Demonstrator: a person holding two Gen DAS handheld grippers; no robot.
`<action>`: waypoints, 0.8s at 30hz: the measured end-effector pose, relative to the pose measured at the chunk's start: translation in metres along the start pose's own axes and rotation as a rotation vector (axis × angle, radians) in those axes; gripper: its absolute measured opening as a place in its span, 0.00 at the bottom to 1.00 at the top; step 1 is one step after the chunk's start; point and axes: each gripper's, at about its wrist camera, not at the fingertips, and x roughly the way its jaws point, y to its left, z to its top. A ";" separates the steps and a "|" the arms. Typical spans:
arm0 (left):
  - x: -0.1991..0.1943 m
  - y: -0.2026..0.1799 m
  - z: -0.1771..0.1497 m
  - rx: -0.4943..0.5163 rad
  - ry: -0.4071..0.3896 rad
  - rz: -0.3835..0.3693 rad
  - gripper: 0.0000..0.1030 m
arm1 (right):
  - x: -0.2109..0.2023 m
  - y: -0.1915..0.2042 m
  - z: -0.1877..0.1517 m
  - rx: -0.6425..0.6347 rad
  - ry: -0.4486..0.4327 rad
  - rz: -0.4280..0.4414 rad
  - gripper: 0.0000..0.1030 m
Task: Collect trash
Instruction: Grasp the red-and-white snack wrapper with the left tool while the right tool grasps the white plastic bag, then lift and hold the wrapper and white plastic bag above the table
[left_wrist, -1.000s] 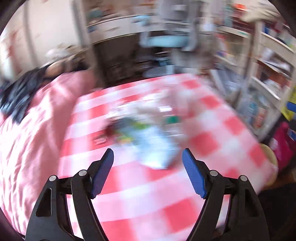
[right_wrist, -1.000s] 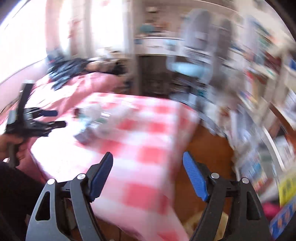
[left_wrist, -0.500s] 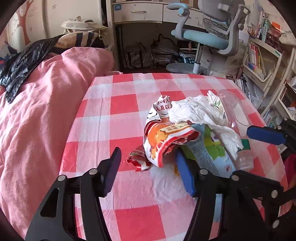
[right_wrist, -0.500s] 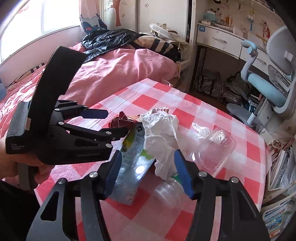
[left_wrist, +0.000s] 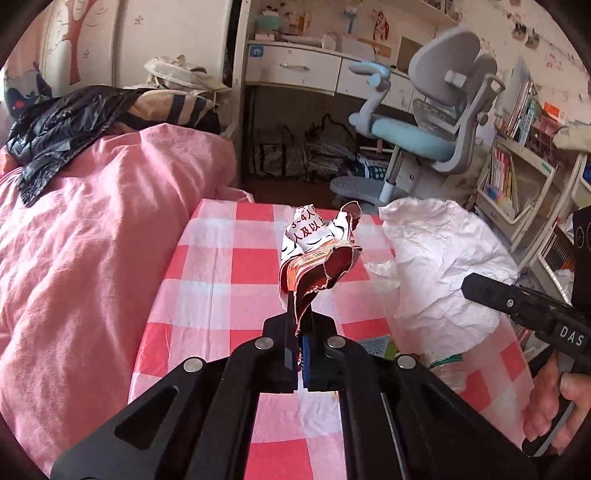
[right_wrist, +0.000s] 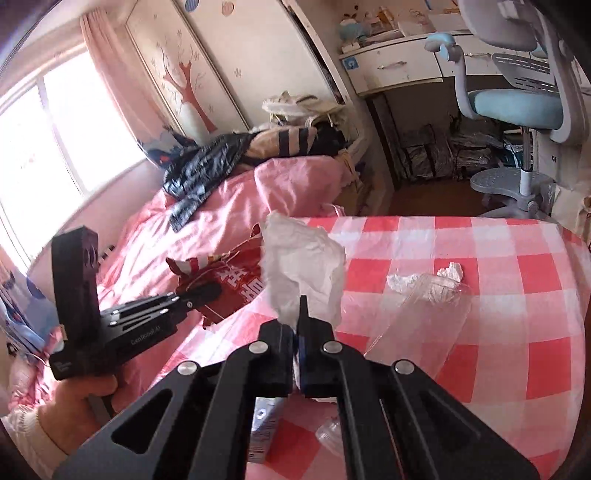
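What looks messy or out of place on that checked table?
Litter on the checked tablecloth: a crushed clear plastic container, a tissue scrap, a flattened carton. The left tool pinches a torn red wrapper; the right tool pinches crumpled white paper.

Crumpled red snack wrapper (left_wrist: 317, 254) and crumpled white paper (right_wrist: 306, 266), both upright above the checked tablecloth (left_wrist: 221, 266).

You have a red-and-white checked tablecloth (left_wrist: 229, 266), a red, orange and white crumpled wrapper (left_wrist: 317, 254) above it, and white crumpled paper (left_wrist: 439, 266) beside the wrapper.
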 end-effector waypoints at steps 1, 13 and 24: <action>-0.009 -0.001 -0.001 -0.006 -0.013 -0.006 0.02 | -0.011 0.003 0.001 0.007 -0.023 0.015 0.03; -0.089 -0.023 -0.039 0.001 -0.078 -0.012 0.02 | -0.109 0.008 -0.024 0.034 -0.125 -0.031 0.03; -0.114 -0.026 -0.068 -0.033 -0.069 -0.021 0.02 | -0.126 -0.019 -0.052 0.100 -0.073 -0.119 0.03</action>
